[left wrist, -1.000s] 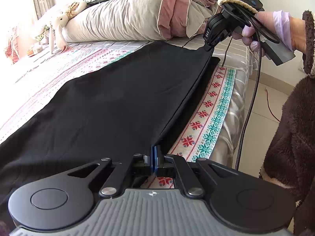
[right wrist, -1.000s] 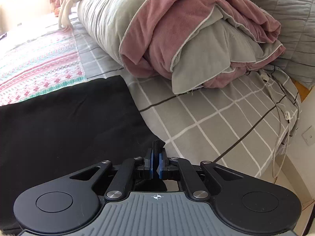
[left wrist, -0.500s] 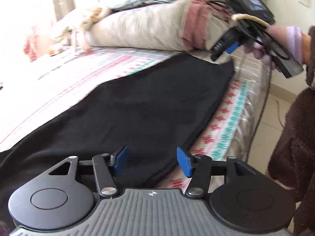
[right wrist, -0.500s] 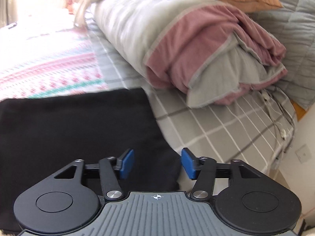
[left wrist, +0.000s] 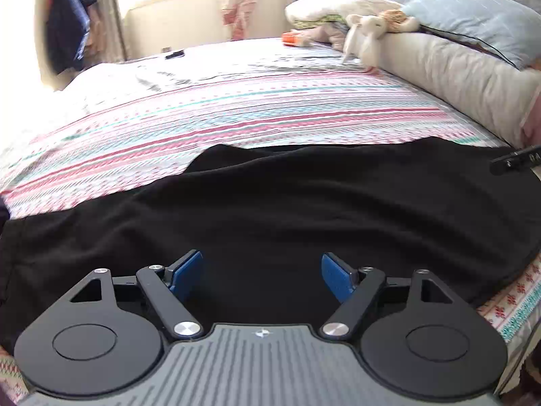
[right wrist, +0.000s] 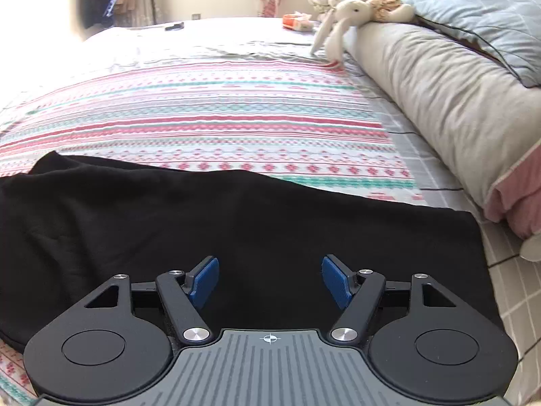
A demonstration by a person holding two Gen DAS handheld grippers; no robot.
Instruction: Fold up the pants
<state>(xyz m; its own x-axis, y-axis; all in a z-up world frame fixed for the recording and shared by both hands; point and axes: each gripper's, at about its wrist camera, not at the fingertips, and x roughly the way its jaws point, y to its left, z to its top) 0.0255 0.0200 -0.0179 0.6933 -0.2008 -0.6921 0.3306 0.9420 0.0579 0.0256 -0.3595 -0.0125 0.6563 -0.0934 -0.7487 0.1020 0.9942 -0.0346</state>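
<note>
Black pants (left wrist: 304, 209) lie flat along the near edge of a bed with a striped, patterned cover (left wrist: 236, 108). In the left wrist view my left gripper (left wrist: 262, 272) hovers over the dark cloth, its jaws opening, nothing between the blue pads (left wrist: 184, 270). The right wrist view shows the same pants (right wrist: 169, 223) with their right end square near the pillows. My right gripper (right wrist: 269, 279) is above them, jaws also opening and empty. The tip of the right gripper's finger (left wrist: 515, 160) peeks in at the right edge of the left view.
A long beige bolster (right wrist: 439, 101) and a pale blue pillow (right wrist: 480, 17) line the right side of the bed. A white plush rabbit (right wrist: 341, 20) lies on the bolster's end. A small orange box (left wrist: 294, 38) and a dark flat object (left wrist: 174, 54) sit far back.
Both grippers let go of the pants' edge and their jaws spread wide. Both have swung from facing along the bed's edge to facing across the bed, over the laid-out cloth.
</note>
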